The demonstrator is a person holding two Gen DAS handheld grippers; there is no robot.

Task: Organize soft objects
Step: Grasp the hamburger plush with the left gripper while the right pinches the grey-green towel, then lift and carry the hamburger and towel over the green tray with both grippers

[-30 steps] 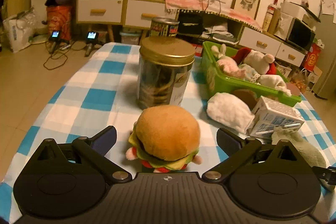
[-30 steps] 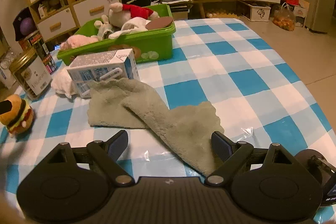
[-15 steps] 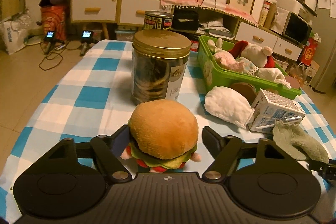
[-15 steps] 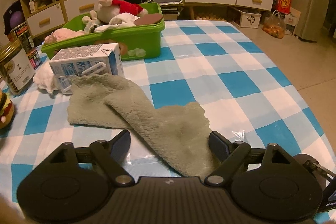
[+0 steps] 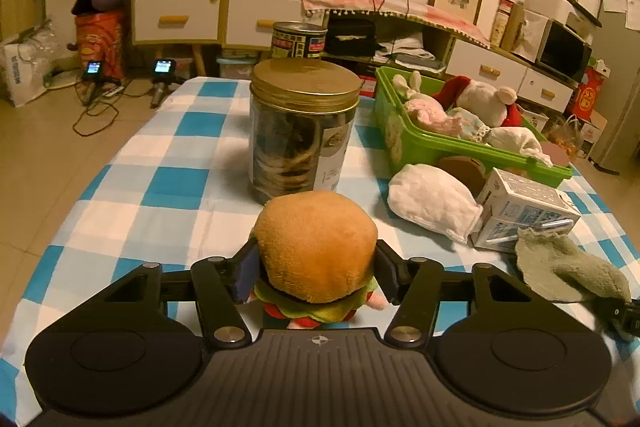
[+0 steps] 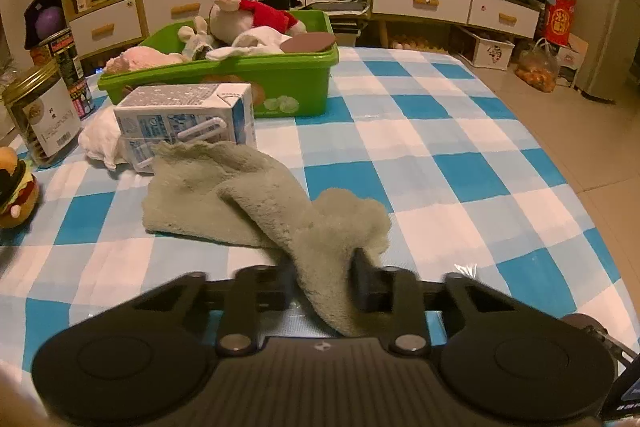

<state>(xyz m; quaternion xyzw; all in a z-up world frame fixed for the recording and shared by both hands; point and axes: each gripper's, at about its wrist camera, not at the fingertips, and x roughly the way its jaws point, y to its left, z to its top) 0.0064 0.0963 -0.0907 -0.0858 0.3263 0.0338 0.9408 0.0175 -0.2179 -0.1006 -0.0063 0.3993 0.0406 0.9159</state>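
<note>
The grasp step is judged to be in hand. The left gripper (image 5: 316, 277) is closing, its jaws pressed against the round plush hamburger toy (image 5: 316, 251) on the blue-and-white checked tablecloth (image 5: 168, 187). The right gripper (image 6: 320, 283) is closing, its jaws pinched on the grey-green fleece cloth (image 6: 256, 195). Next, both items should be lifted clear and carried to the green plastic bin (image 6: 292, 83), avoiding the white milk carton (image 6: 188, 119).

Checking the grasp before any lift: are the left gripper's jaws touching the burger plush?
Touching. The left wrist view shows both jaws closing against the burger plush sides, no gap.
</note>
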